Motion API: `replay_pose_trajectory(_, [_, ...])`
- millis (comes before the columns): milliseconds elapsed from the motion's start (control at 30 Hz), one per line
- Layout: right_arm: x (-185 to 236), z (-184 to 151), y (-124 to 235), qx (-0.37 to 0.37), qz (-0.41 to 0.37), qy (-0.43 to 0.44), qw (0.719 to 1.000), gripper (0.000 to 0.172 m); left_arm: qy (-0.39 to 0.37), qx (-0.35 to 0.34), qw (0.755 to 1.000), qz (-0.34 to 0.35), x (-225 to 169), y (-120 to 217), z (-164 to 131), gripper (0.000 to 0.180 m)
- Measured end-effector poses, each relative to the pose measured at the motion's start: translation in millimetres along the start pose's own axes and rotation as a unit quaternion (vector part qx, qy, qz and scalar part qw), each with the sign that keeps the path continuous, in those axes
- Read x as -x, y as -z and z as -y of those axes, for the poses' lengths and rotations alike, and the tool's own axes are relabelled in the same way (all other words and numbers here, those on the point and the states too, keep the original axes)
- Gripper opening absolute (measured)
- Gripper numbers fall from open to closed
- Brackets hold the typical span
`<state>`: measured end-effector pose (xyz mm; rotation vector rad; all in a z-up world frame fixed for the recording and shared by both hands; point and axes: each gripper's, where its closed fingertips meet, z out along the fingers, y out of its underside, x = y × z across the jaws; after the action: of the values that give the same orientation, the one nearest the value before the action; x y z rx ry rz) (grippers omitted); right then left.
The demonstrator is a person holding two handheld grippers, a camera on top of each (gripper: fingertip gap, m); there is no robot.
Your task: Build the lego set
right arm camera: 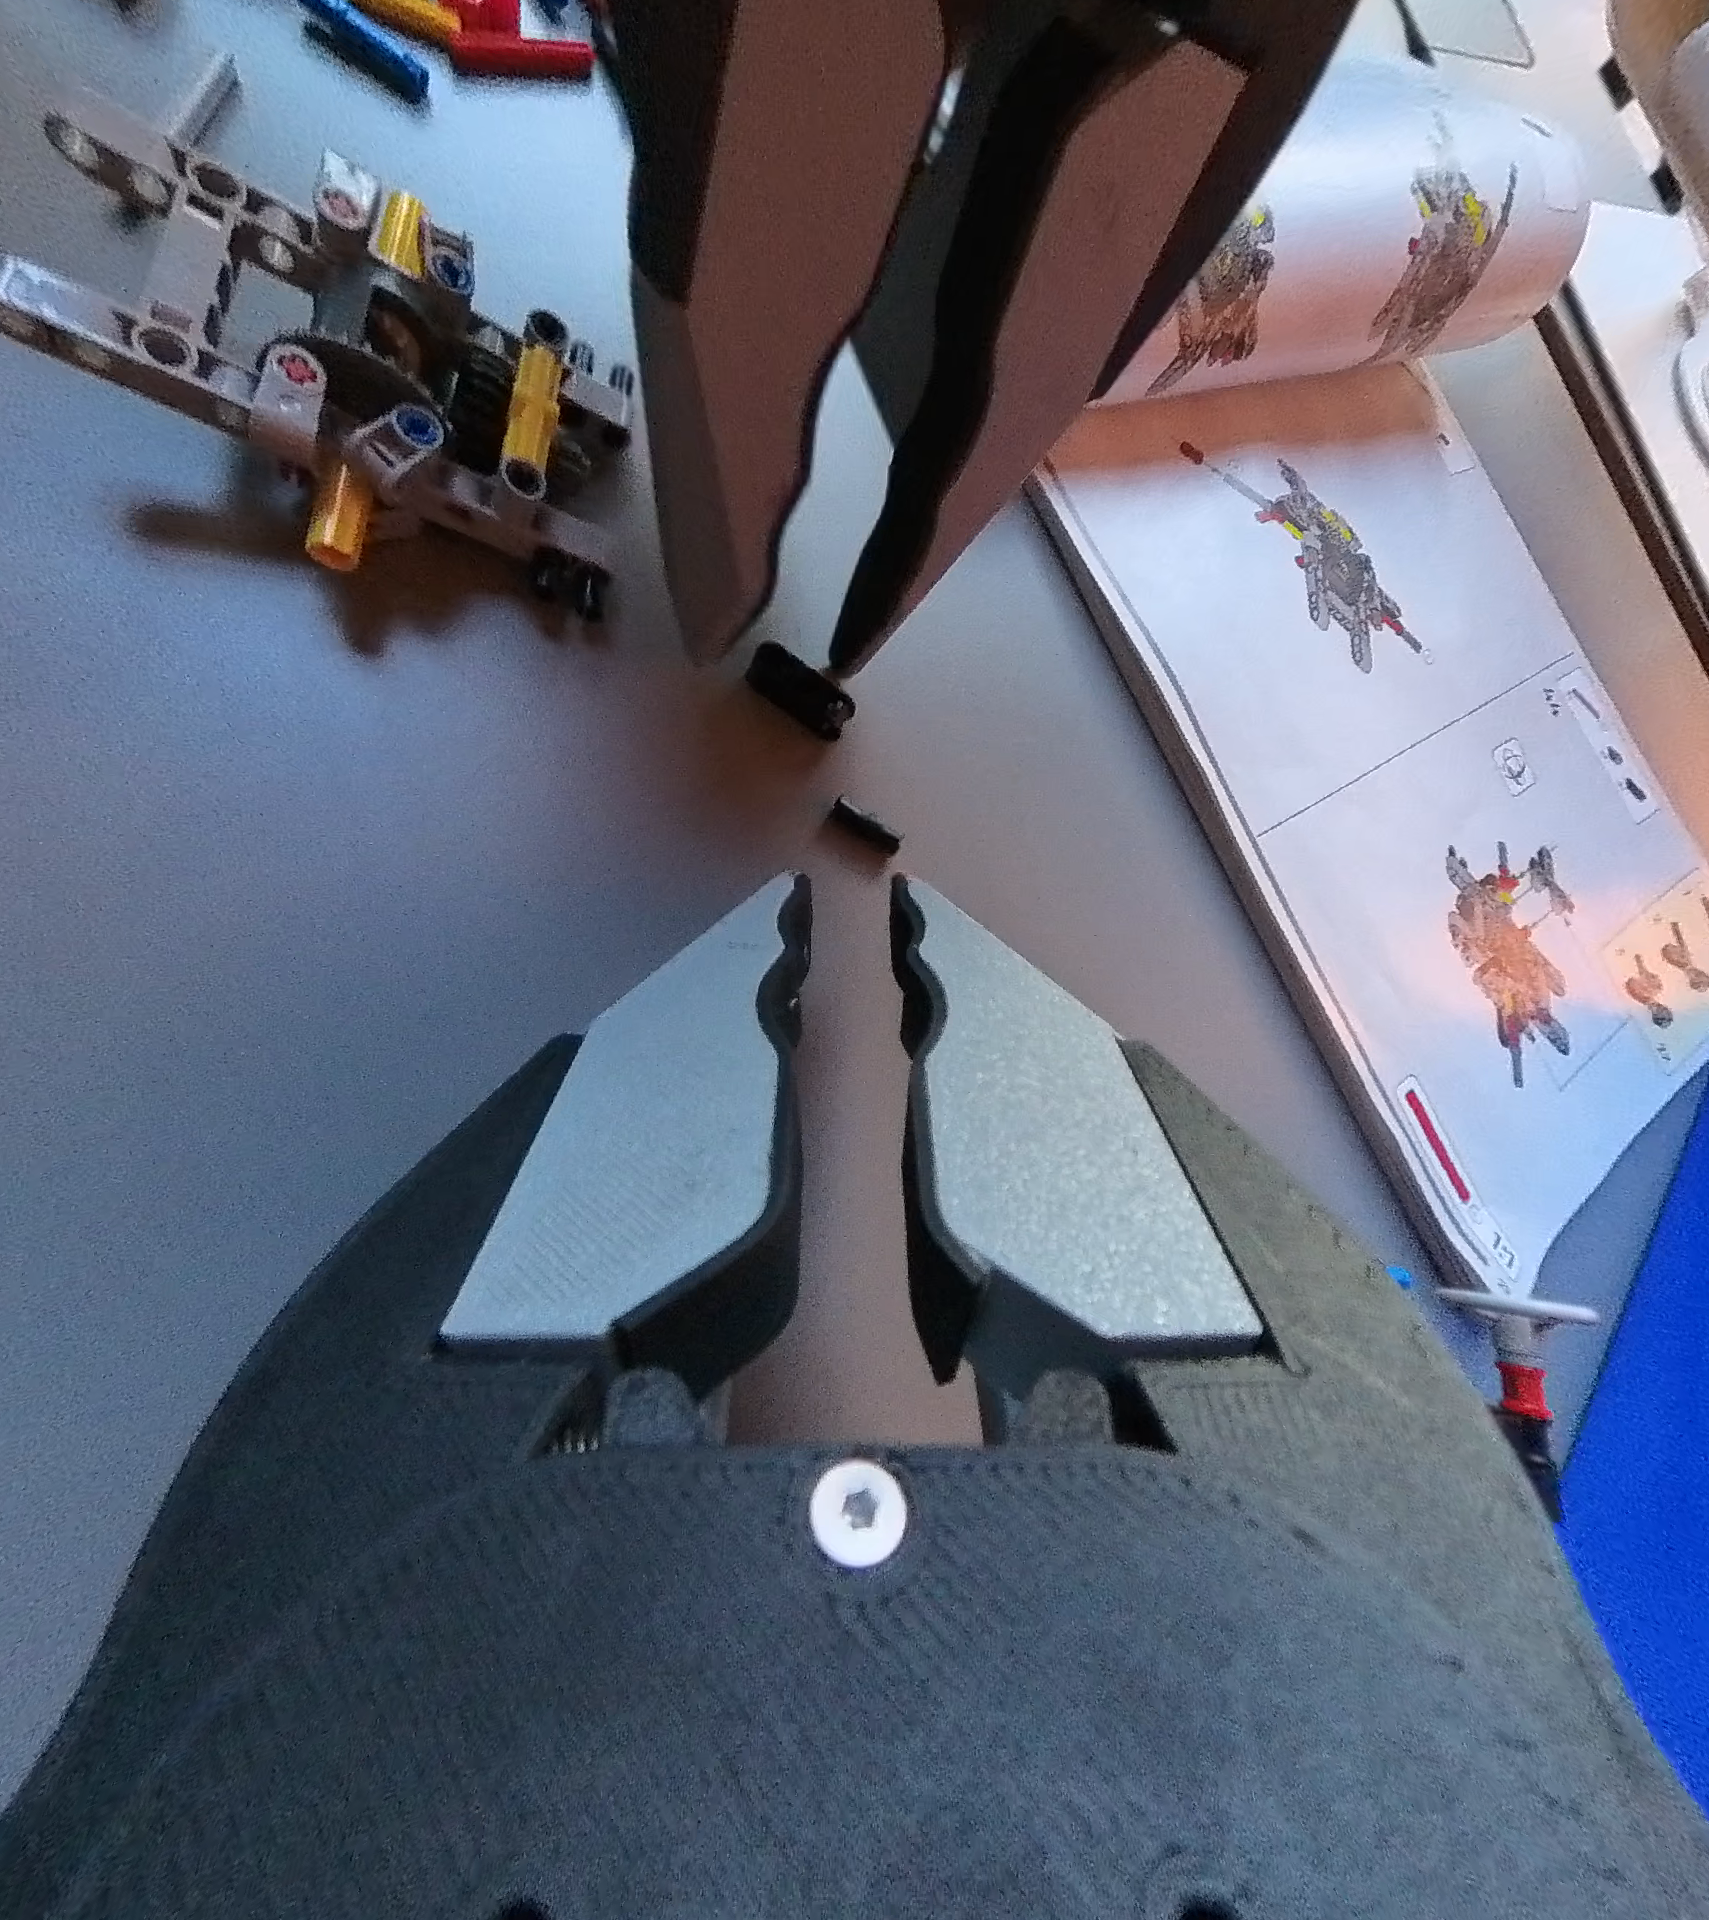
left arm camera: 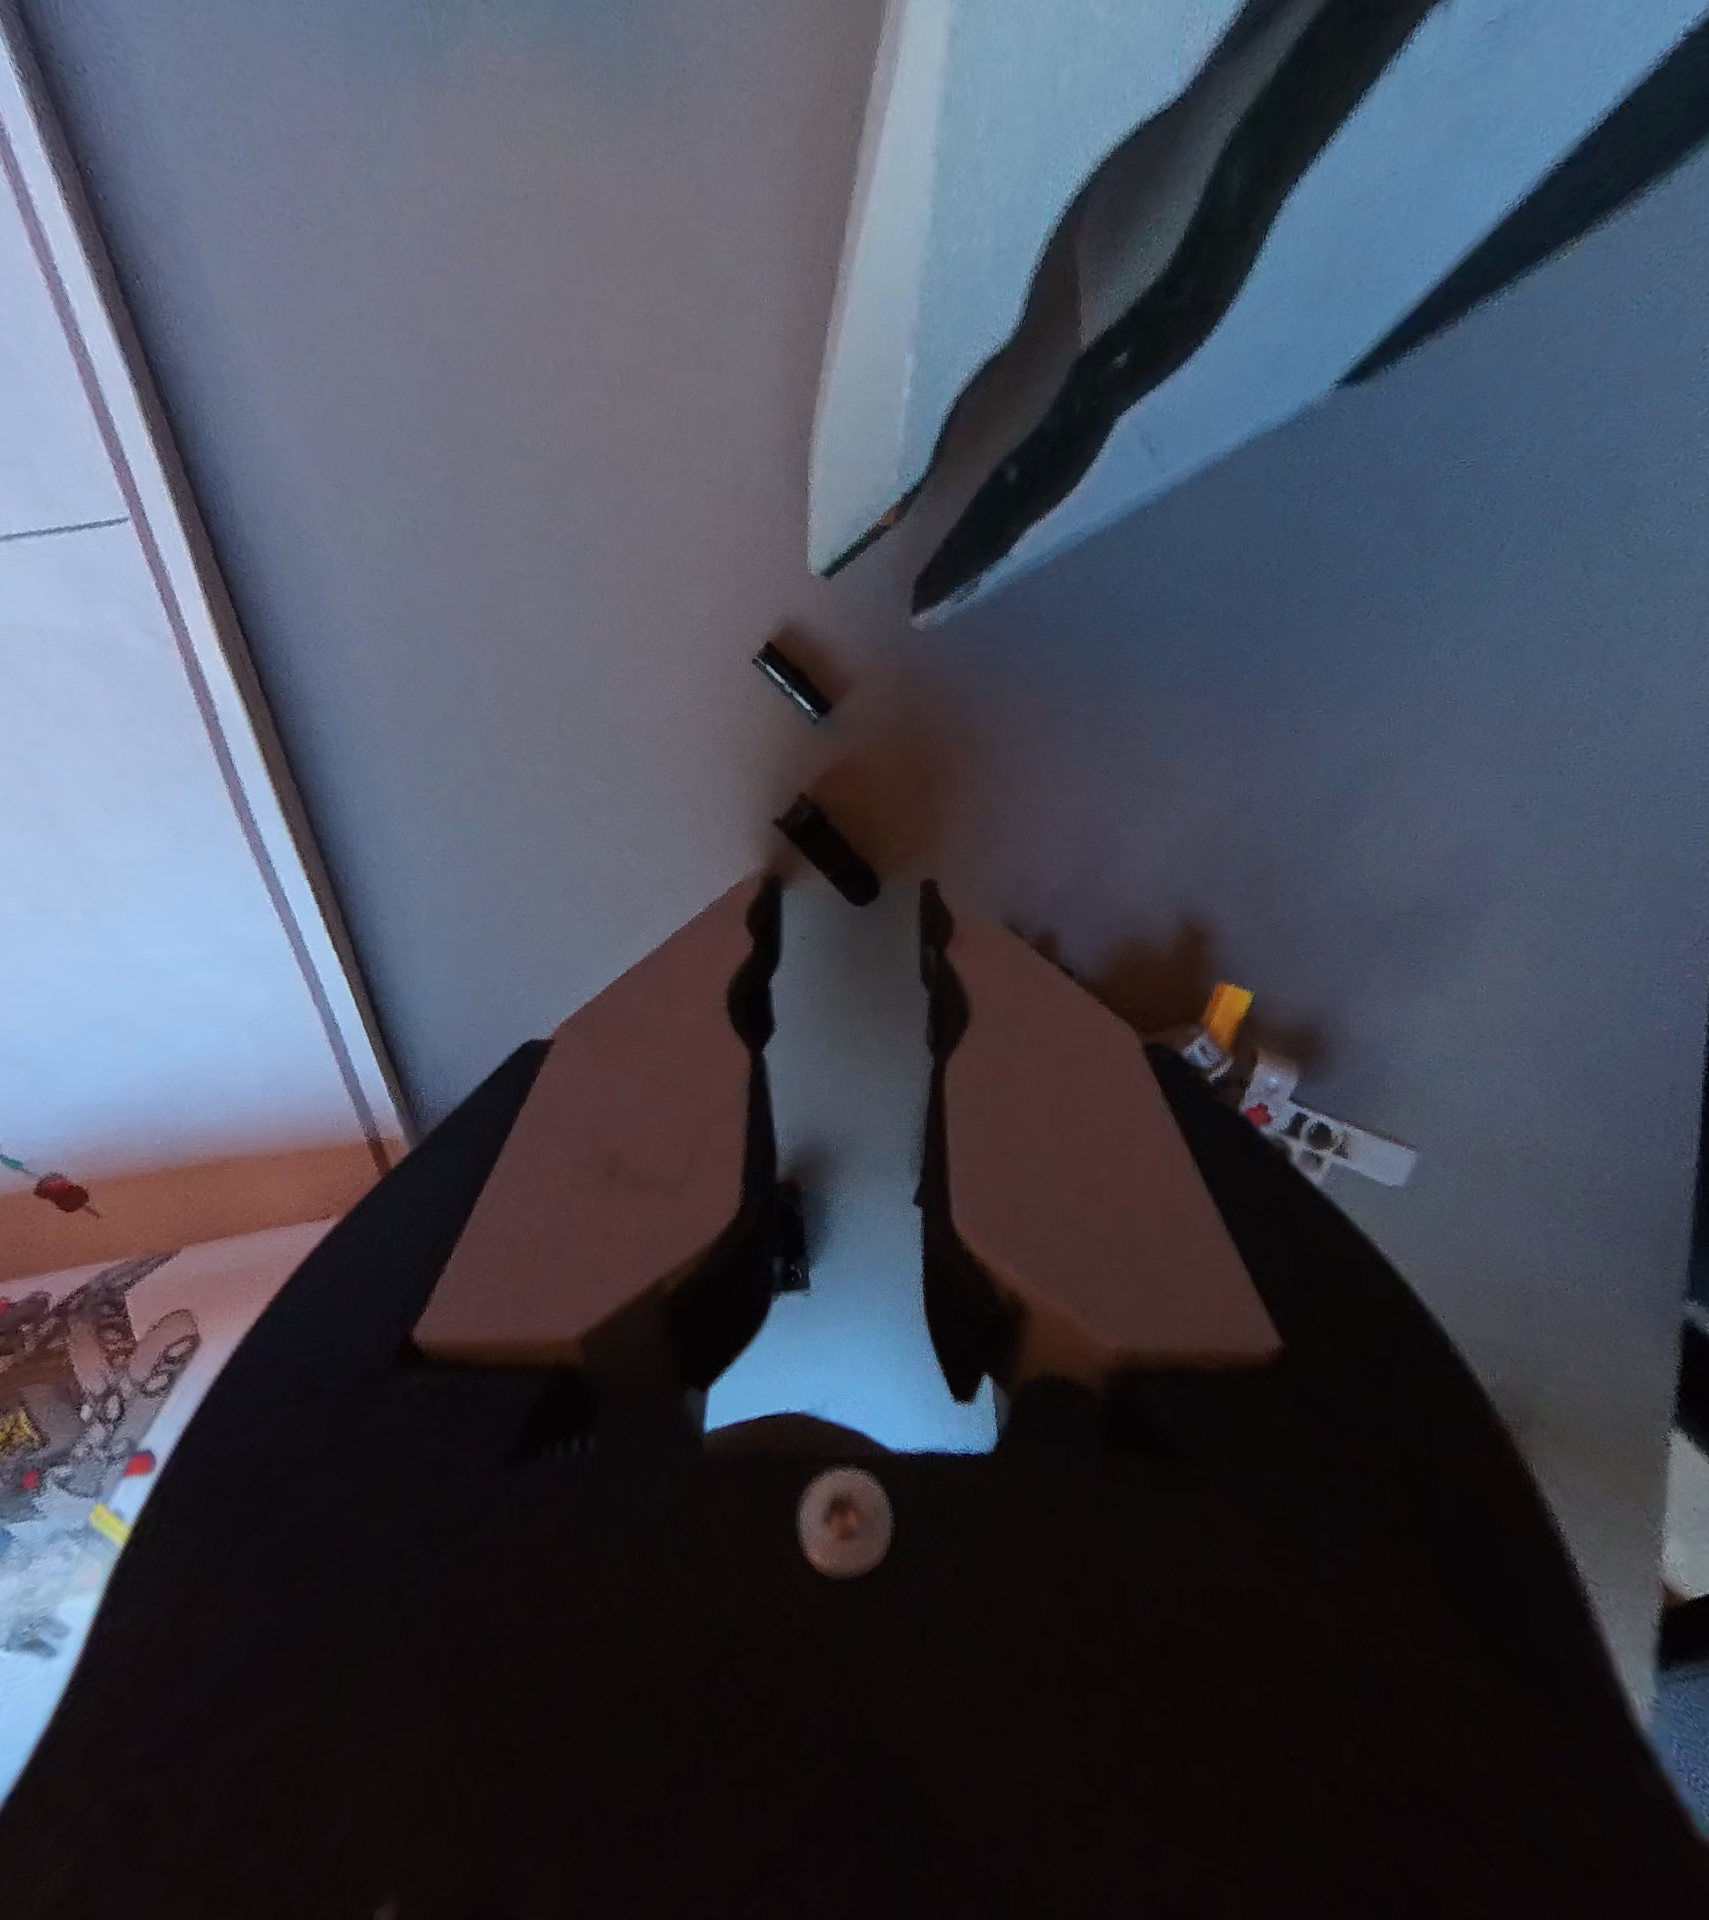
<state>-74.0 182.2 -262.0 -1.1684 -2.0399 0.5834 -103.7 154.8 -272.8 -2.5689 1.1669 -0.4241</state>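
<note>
Grey bench (right arm camera: 206, 935), seen from two grippers that face each other across two small black parts. Landmark: black connector (right arm camera: 800, 703), lying flat on the bench. Left gripper (left arm camera: 850, 894): jaws narrowly apart with nothing between them; its fingertips stand just beside the connector (left arm camera: 826, 849), and in the right wrist view one fingertip (right arm camera: 845, 660) appears to touch the connector's edge. Right gripper (right arm camera: 852, 888): jaws narrowly apart, with only bare bench between them; nearest to it is a black pin (right arm camera: 868, 826), which lies between its fingertips and the connector, apart from both. On one side of the connector lies an open instruction booklet (right arm camera: 1452, 727); on the opposite side, well apart, stands a part-built grey, black and yellow brick model (right arm camera: 330, 343). Beyond the model lie loose blue and red pieces (right arm camera: 445, 42).
</note>
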Motion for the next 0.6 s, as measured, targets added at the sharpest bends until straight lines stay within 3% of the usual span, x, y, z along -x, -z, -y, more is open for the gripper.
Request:
replay_pose_trajectory(67, [-1.0, 2.5, -0.1, -0.007, 0.000, -0.024, 1.000, 0.012, 0.027, 0.002, 1.000, -0.002, 1.2, -1.0, -0.9, 0.006])
replay_pose_trajectory(167, [2.5, 5.6, 0.3, -0.025, 0.003, -0.073, 0.997, 0.010, 0.031, 0.000, 0.999, 0.011, 2.4, -1.6, 0.2, 0.005])
replay_pose_trajectory(300, [8.4, 16.3, 4.1, -0.055, 0.004, -0.116, 0.992, 0.005, -0.080, 0.051, 0.989, 0.111, 12.9, 1.4, -3.4, 0.004])
replay_pose_trajectory(467, [16.8, 22.0, 3.0, -0.058, 0.047, -0.163, 0.984, 0.008, -0.298, 0.132, 0.918, 0.227, 16.0, 2.6, -7.7, 0.000])
replay_pose_trajectory(600, [11.9, 20.5, -3.9, -0.057, 0.105, -0.246, 0.962, 0.009, -0.375, 0.120, 0.883, 0.254, 13.5, -0.1, -2.5, 0.000])
